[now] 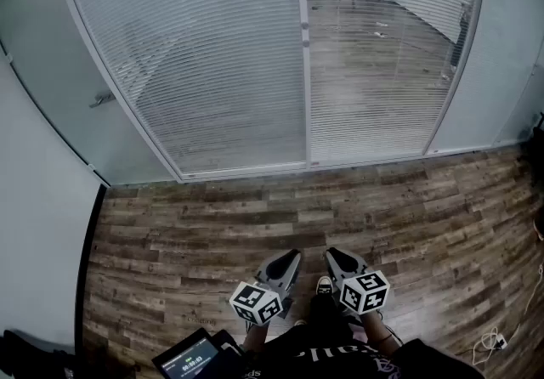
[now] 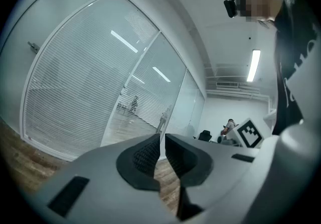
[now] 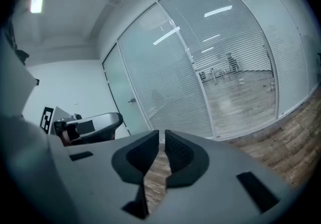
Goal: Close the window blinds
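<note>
Across the far side of the room, the window blinds [image 1: 221,71] hung lowered behind two glass panels split by a white post [image 1: 304,54]. Through the slats right of that post, another room showed. Wooden floor [image 1: 255,207] ran from the foot of the blinds back to the person. Left of the blinds stood a door [image 1: 59,105] with a handle. Well short of the blinds, the left tool [image 1: 292,256] and right tool [image 1: 332,253] pointed toward them side by side, each closed to a sliver and holding nothing.

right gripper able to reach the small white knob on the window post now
Probably not yet: the right gripper sits shut by the person, only wooden floor between it and the small white knob.
</note>
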The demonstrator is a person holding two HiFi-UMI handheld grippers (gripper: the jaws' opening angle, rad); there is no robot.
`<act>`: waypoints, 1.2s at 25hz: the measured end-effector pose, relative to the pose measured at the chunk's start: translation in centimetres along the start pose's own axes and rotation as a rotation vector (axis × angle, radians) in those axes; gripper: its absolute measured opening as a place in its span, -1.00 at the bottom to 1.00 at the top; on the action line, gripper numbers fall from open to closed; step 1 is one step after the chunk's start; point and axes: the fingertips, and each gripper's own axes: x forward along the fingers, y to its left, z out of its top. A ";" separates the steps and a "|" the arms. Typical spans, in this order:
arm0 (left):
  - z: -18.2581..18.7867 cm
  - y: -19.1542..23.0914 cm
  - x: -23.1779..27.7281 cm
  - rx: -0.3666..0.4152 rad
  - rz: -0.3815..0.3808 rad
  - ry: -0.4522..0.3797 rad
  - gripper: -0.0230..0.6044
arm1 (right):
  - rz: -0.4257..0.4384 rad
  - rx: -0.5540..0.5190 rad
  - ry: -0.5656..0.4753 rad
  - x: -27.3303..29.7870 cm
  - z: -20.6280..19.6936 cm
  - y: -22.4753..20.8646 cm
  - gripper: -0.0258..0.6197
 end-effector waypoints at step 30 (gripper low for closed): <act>9.7 22.5 38.1 0.006 -0.011 0.018 -0.82 | -0.003 0.008 -0.014 28.8 20.4 -27.8 -0.77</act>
